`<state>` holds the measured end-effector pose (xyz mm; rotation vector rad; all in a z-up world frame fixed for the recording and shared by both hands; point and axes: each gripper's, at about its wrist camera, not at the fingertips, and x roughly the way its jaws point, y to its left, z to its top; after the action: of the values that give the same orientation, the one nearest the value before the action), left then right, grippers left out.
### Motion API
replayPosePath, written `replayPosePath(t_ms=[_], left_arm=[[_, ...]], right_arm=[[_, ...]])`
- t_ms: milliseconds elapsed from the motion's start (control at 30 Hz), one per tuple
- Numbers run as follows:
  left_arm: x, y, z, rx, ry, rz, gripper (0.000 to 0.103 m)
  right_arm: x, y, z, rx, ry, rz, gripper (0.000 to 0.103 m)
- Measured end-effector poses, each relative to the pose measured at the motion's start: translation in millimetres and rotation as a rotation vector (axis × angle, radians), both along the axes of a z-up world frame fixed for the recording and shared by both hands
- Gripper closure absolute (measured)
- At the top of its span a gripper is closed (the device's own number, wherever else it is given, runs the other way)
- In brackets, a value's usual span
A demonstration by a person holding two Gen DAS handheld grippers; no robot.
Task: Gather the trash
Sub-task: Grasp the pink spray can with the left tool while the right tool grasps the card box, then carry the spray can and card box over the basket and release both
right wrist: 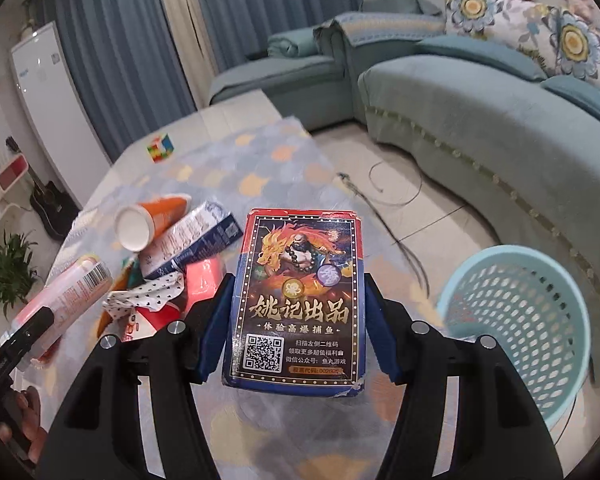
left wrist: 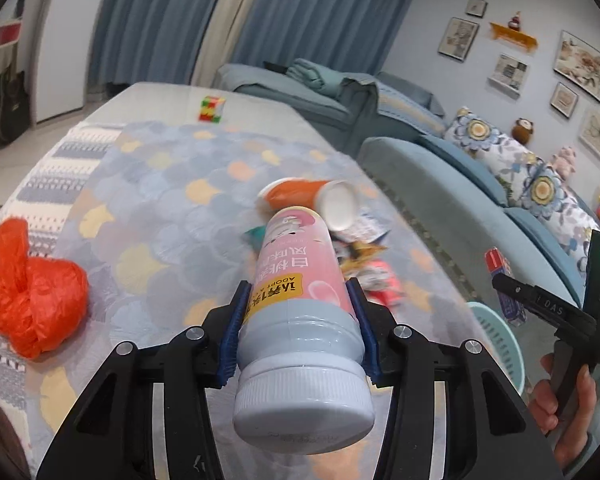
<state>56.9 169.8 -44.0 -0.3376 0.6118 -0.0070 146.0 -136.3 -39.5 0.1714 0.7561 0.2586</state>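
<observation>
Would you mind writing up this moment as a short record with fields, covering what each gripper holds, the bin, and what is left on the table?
left gripper: shut on pink bottle, white cap toward the camera
right gripper: shut on card box, printed face up
bin: light blue basket on the floor beside the table, right of the card box
left on table: orange tube, blue-and-white carton, wrappers, orange plastic bag
also on table: puzzle cube, at the far end
</observation>
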Motion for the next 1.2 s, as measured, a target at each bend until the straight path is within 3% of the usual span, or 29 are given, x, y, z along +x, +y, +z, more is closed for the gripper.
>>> replayPosePath(t_ms=[167,333,533,667,900,1100,1200], left_arm=[[-10.3,-30.7,34.3,0.026,-0.070,-0.067,0.057],[-7.1,-90.8,72.6,0.024,-0.143,-0.202,0.057],[10.8,-176.7,88.1,0.015,-0.162,-0.376,0.057],[33.4,-235.1,67.5,0.013,-0.102,-0.482,0.057],[75.3,-305.9,-6.3,0.031,0.134,-0.616,0.057],[92.5,-333.4,-60.2,0.093,0.273,-0.682,0.057],[95.0,-336.0,-70.4,0.109,0.286,-0.688,0.057]], right_arm=[[-26.6,-36.7,22.6,-0.010,-0.068,-0.057,0.045],[-48.6,-83.7,37.1,-0.020,-0.110,-0.139,0.045],[-52.8,-141.1,24.3,-0.030,-0.054,-0.250,0.045],[-49.6,-178.5,-3.9,-0.006,0.048,-0.317,0.045],[-39.2,-209.7,-70.3,-0.006,0.274,-0.367,0.045],[-34.7,-216.8,-112.0,0.012,0.378,-0.375,0.045],[-34.4,-219.8,-118.4,0.019,0.390,-0.373,0.044]])
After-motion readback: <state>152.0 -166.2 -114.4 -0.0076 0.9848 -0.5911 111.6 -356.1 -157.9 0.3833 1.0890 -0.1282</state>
